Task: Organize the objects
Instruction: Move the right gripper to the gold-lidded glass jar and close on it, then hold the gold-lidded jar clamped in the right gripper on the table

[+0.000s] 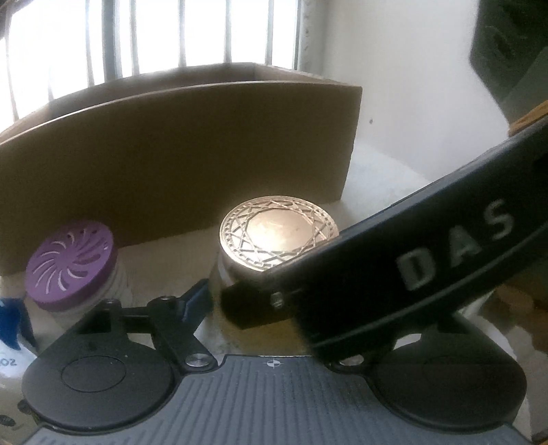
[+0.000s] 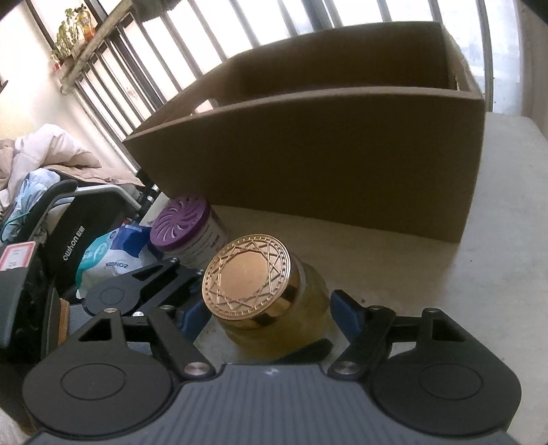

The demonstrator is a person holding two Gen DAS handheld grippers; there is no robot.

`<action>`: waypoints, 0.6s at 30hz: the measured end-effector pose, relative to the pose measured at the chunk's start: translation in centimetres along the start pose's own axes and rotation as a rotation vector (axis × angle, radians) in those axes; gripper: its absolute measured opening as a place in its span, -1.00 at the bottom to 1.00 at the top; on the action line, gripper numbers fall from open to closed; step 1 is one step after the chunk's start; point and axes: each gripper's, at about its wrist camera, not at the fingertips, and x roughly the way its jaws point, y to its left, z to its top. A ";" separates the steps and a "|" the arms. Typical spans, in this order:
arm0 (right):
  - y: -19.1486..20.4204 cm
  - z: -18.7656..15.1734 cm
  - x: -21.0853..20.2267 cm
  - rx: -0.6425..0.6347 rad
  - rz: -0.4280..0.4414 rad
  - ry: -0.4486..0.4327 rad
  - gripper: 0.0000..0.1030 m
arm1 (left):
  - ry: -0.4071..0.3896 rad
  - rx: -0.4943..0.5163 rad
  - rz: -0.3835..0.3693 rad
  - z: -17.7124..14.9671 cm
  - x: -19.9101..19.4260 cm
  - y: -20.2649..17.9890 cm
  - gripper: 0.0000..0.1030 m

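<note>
A glass jar with a gold patterned lid (image 2: 247,276) stands on the white table in front of a brown cardboard box (image 2: 325,164). My right gripper (image 2: 270,313) is open, its blue fingertips (image 2: 346,309) on either side of the jar, not touching it. The same jar shows in the left wrist view (image 1: 278,236), close in front of my left gripper (image 1: 253,301). Its left blue fingertip (image 1: 195,297) is beside the jar; the right side is hidden behind the other gripper's black body (image 1: 428,260). A purple-lidded container (image 2: 181,219) stands to the left.
The purple-lidded container also shows in the left wrist view (image 1: 70,263). A blue and white packet (image 2: 109,253) lies at the table's left. A black chair (image 2: 78,222) and bedding (image 2: 44,154) are beyond the left edge. The barred window (image 2: 308,17) is behind the box (image 1: 178,157).
</note>
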 end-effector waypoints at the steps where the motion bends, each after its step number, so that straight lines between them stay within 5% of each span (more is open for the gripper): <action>1: 0.0 0.1 0.1 -0.002 -0.002 0.002 0.54 | -0.002 0.002 0.004 0.0 0.1 -0.1 0.48; 18: 0.1 0.1 0.4 0.001 -0.009 -0.008 0.54 | 0.013 -0.011 0.019 0.3 -0.2 -1.4 0.48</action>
